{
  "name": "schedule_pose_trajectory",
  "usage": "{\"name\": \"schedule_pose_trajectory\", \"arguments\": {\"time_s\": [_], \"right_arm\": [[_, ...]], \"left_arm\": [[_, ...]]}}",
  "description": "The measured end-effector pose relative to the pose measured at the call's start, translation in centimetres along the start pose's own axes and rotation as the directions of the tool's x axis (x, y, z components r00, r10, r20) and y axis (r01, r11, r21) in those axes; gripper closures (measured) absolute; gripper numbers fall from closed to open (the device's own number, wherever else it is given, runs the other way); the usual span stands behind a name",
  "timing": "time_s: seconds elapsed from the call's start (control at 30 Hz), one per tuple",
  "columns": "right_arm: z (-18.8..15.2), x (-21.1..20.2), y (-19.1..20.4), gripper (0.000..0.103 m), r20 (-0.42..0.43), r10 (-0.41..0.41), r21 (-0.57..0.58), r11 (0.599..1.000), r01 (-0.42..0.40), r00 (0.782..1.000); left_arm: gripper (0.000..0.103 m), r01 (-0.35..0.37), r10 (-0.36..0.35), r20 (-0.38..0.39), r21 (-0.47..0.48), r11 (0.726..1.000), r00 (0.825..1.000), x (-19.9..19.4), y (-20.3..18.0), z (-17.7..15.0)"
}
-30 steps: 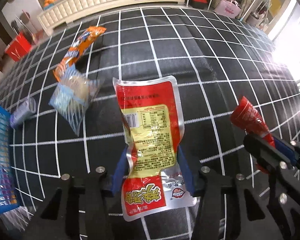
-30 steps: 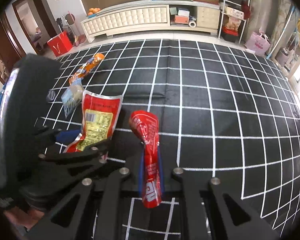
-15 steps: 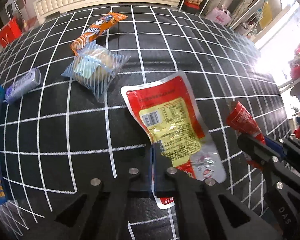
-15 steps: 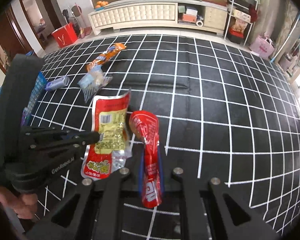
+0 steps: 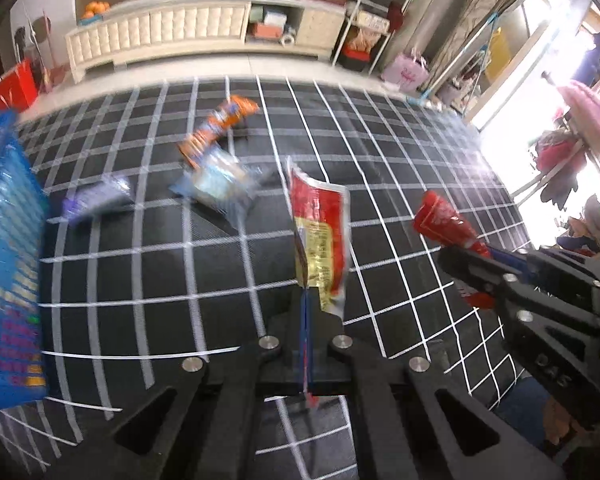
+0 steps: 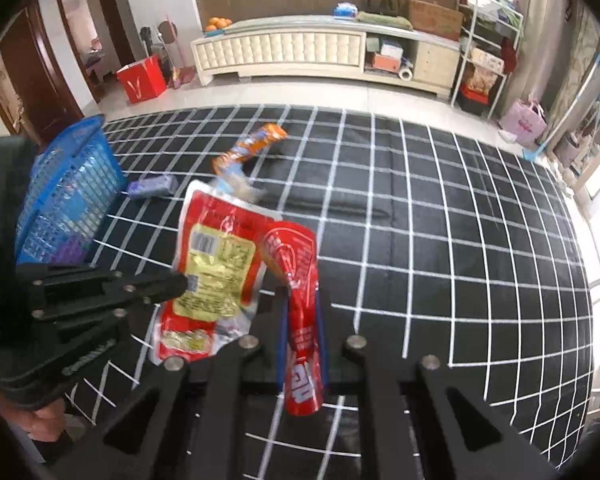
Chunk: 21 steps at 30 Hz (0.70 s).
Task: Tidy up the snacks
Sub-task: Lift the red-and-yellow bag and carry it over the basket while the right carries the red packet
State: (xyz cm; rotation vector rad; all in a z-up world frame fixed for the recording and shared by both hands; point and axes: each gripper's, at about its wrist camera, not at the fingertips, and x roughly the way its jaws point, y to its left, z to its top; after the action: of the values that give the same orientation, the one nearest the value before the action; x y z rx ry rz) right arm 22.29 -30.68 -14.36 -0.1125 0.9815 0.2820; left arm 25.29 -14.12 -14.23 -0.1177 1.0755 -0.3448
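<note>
My left gripper (image 5: 306, 300) is shut on the lower edge of a red and yellow flat pouch (image 5: 320, 232), which stands edge-on above the black gridded cloth (image 5: 140, 280). The right wrist view shows this pouch (image 6: 216, 264) broadside, pinched by the left gripper (image 6: 180, 284). My right gripper (image 6: 302, 308) is shut on a narrow red packet (image 6: 298, 276) that sticks up between its fingers. In the left wrist view the red packet (image 5: 444, 220) and the right gripper (image 5: 488, 264) are at the right. Both packets are lifted off the cloth.
A blue mesh basket (image 5: 4, 240) (image 6: 72, 192) stands at the cloth's left edge. Near it on the cloth lie a purple packet (image 6: 152, 186), a clear bag of bread (image 5: 220, 184) and an orange packet (image 6: 252, 146). A cream cabinet (image 6: 300, 52) lines the far wall.
The left jaws closed on the pouch's lower edge and raised it off the cloth, turning it edge-on. The right gripper also rose with the red packet. The basket came further into view.
</note>
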Motion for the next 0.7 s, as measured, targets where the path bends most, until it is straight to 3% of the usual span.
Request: {"name": "schedule_pose_trajectory", "arguments": {"time_s": [0.37, 0.7], "right_arm": [[3.4, -3.0, 7.9, 0.087, 0.078, 0.091, -0.092, 0.992, -0.084, 0.993], [6.0, -3.7, 16.3, 0.087, 0.107, 0.162, -0.201, 0.970, -0.138, 0.981]], "left_arm": [[0.103, -0.065, 0.068, 0.151, -0.022, 0.998, 0.986, -10.6, 5.9, 1.4], [0.103, -0.118, 0.136, 0.203, -0.099, 0.988, 0.970, -16.7, 13.5, 0.2]]}}
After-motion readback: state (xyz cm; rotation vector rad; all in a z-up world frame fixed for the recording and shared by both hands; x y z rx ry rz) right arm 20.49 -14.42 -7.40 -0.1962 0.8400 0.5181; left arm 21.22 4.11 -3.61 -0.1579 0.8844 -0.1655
